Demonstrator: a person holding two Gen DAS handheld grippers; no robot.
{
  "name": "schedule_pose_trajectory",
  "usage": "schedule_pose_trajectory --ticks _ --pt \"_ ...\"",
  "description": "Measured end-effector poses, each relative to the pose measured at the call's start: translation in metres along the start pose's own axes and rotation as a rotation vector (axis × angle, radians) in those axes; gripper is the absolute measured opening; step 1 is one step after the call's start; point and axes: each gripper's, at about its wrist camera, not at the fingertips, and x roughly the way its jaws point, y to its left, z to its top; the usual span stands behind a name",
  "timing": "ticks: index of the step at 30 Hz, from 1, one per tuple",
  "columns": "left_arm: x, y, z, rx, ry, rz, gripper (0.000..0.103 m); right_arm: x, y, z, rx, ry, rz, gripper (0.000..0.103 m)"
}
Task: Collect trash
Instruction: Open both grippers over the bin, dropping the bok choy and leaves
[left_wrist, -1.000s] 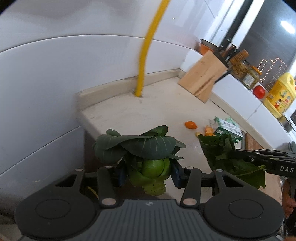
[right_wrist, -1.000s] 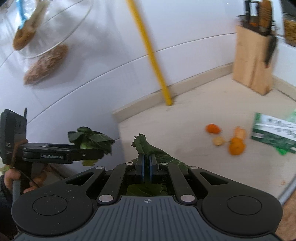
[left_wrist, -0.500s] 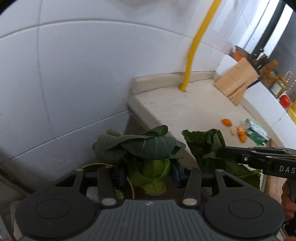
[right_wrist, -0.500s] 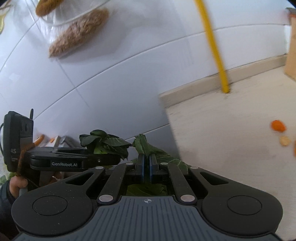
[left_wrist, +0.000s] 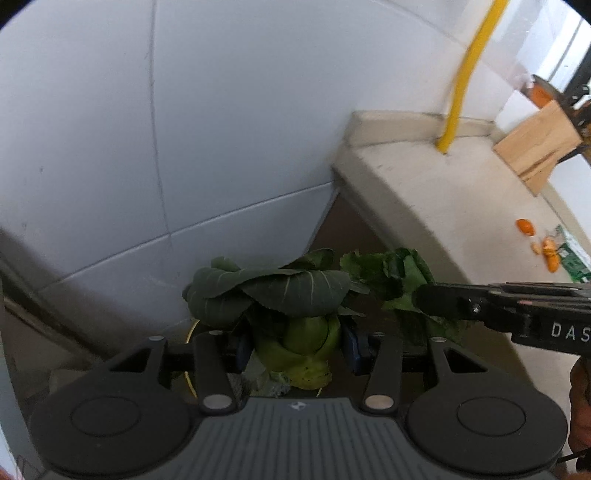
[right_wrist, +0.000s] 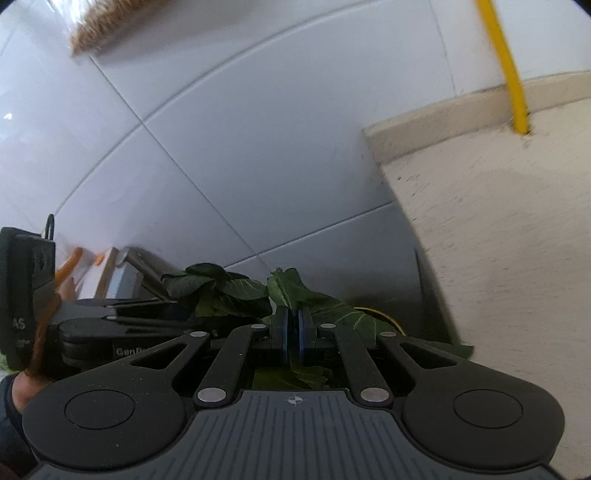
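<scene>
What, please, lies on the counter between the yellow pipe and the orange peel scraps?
Only bare beige countertop separates yellow pipe from orange peel scraps, in the left wrist view.

**Two grippers, both holding on**

The left gripper (left_wrist: 297, 345) points down, its jaws partly apart and squeezing a green veggie (left_wrist: 295, 306). The right gripper (right_wrist: 291, 341) sits just beside it, pinched tight on a leaf (right_wrist: 317, 306).

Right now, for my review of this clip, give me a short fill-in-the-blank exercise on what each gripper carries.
1. The left gripper is shut on a ____ head of bok choy.
2. The right gripper pinches a flat green ____.
3. The pipe rising from the countertop is ____.

Missing words: green; leaf; yellow
</scene>
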Motion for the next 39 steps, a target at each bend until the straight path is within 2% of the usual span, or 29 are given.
schedule_pose_trajectory --ticks 6,10,12,16,21,28,34,39 --pt "0.019 0.011 0.001 -0.024 0.041 0.047 0.042 0.034 -0.001 0.003 0.017 0.040 -0.004 0.011" --pt "0.031 0.015 -0.002 -0.018 0.067 0.071 0.043 0.056 -0.004 0.002 0.026 0.074 -0.027 0.023" --pt "0.033 0.017 -0.002 -0.016 0.075 0.080 0.043 0.065 -0.006 0.001 0.036 0.084 -0.035 0.024" --pt "0.035 0.022 -0.001 -0.027 0.070 0.101 0.044 0.073 -0.008 -0.002 0.049 0.086 -0.054 0.044" --pt "0.035 0.027 -0.001 -0.043 0.061 0.096 0.044 0.073 -0.011 -0.004 0.070 0.080 -0.069 0.045" --pt "0.032 0.031 0.001 -0.062 0.036 0.096 0.044 0.054 -0.009 -0.004 0.068 0.032 -0.083 0.051" --pt "0.027 0.029 0.002 -0.054 0.006 0.083 0.044 0.009 -0.017 -0.009 0.068 -0.046 -0.131 0.055" --pt "0.014 0.015 0.003 -0.029 -0.021 0.040 0.044 -0.038 -0.038 -0.019 0.091 -0.116 -0.195 0.058"
